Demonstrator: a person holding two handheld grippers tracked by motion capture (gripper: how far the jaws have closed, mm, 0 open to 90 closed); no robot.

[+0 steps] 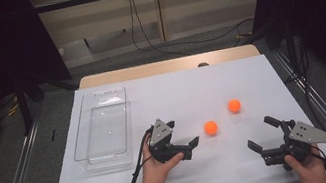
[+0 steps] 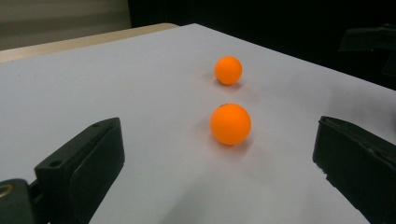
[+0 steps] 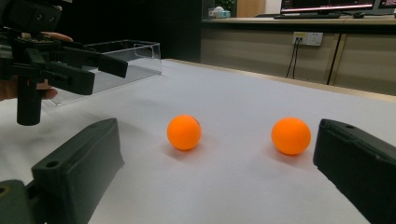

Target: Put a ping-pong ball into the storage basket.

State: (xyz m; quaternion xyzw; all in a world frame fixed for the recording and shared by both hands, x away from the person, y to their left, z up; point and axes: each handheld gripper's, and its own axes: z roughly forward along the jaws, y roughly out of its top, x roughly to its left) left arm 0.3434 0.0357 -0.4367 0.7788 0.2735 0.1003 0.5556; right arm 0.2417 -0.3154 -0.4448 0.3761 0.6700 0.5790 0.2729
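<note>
While the left gripper (image 1: pixel 185 135) hangs spread just short of the nearer orange ball (image 1: pixel 211 127) in the high view, the right gripper (image 1: pixel 263 134) waits, also spread. In the left gripper view that ball (image 2: pixel 230 123) sits ahead between the jaws; an uneven close could nudge it rolling. In the right gripper view, the farther ball (image 3: pixel 291 135) rests just beside one jaw.

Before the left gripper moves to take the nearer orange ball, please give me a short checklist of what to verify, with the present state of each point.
1. Left gripper jaws open: ok.
2. Nearer orange ball lies free on the white table, between the jaw lines in the left gripper view: ok.
3. Farther orange ball apart from it: ok.
4. Right gripper open, clear of the path: ok.
5. Clear bin empty: ok.
6. Ball at rest: cannot tell.
</note>
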